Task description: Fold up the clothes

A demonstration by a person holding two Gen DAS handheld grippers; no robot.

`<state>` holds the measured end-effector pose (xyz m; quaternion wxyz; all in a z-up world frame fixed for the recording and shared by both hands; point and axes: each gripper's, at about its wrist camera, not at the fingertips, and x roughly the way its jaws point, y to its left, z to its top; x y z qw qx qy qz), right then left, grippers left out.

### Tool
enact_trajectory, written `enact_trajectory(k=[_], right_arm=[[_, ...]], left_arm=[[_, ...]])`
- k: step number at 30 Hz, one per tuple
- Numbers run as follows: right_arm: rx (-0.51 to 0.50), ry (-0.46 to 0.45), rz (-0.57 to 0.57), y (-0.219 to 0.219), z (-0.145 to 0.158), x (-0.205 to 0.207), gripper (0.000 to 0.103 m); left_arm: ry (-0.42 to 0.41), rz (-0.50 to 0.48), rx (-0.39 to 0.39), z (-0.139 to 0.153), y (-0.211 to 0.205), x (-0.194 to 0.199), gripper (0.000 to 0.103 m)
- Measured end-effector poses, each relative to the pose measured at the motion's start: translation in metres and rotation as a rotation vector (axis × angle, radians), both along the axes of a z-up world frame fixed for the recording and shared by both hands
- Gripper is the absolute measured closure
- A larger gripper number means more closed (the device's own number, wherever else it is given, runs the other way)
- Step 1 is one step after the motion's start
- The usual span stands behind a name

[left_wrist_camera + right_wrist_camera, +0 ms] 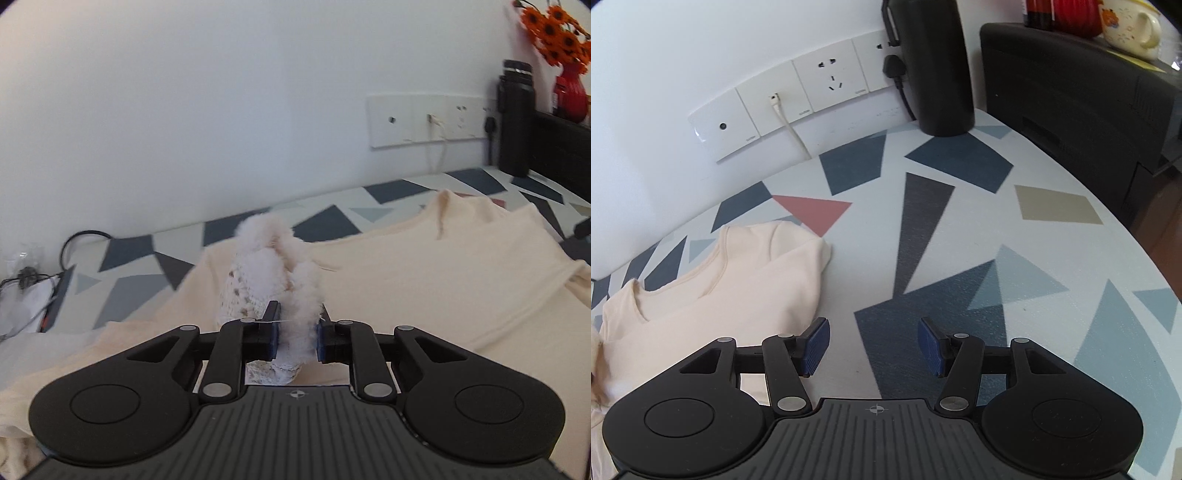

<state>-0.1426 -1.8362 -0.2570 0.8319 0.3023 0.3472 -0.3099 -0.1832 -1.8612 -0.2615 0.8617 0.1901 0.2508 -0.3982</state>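
The left tongs (pixel 295 334) pinch a fluffy white cuff (pixel 271 258) above a cream shirt (pixel 406 273); the right tongs (pixel 873 347) gape wide over the patterned surface (pixel 960 221), a black bottle (pixel 932 66) at 12 o'clock.

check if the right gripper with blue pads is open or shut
Open. The right gripper has its blue pads wide apart, with only the patterned table between them.
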Motion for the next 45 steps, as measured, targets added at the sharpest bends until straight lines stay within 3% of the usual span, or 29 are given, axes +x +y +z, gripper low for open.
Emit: enact_trajectory(k=[3,7,9,12,15,18,20,23,26,31,35,37,39,41,45], right_arm=[[0.005,0.002,0.002,0.000,-0.002,-0.003,0.053],[0.001,0.006,0.010,0.001,-0.003,-0.006,0.053],[0.003,0.005,0.010,0.001,-0.003,-0.009,0.053],[0.011,0.003,0.013,0.001,-0.003,-0.011,0.053],[0.016,0.009,0.020,0.003,-0.004,-0.013,0.053],[0.021,0.021,0.024,0.005,-0.006,-0.012,0.048],[0.018,0.028,0.028,0.007,-0.006,-0.012,0.046],[0.003,0.040,0.035,0.010,-0.006,-0.010,0.046],[-0.027,0.048,0.034,0.015,-0.002,-0.010,0.041],[-0.066,0.055,0.033,0.023,0.003,-0.011,0.023],[-0.050,0.044,0.042,0.029,0.004,-0.013,0.021],[-0.042,0.050,0.051,0.032,0.003,-0.012,0.021],[-0.045,0.058,0.058,0.035,0.003,-0.010,0.021],[-0.049,0.061,0.058,0.038,0.003,-0.010,0.021],[-0.042,0.077,0.043,0.041,0.000,-0.012,0.021]], left_arm=[[0.059,-0.024,-0.009,-0.008,-0.006,-0.004,0.076],[0.047,-0.032,-0.105,0.008,0.011,-0.010,0.045],[0.039,-0.035,-0.152,0.017,0.024,-0.012,0.043],[0.043,-0.008,-0.126,0.014,0.034,-0.007,0.040],[0.116,0.050,-0.094,-0.002,0.035,0.008,0.041],[0.267,0.052,-0.197,-0.005,0.033,0.019,0.035],[0.274,0.018,-0.184,-0.007,0.019,0.016,0.027],[0.262,0.033,-0.153,-0.011,0.007,0.012,0.027],[0.347,0.088,-0.229,-0.003,0.019,0.019,0.028],[0.367,0.280,-0.316,0.019,0.070,0.030,0.026],[0.468,0.600,-0.489,0.020,0.149,0.058,0.029],[0.497,0.753,-0.521,0.014,0.184,0.075,0.035],[0.474,0.864,-0.503,0.011,0.208,0.088,0.039],[0.443,0.925,-0.496,0.010,0.226,0.102,0.041],[0.400,0.921,-0.520,0.016,0.235,0.119,0.047]])
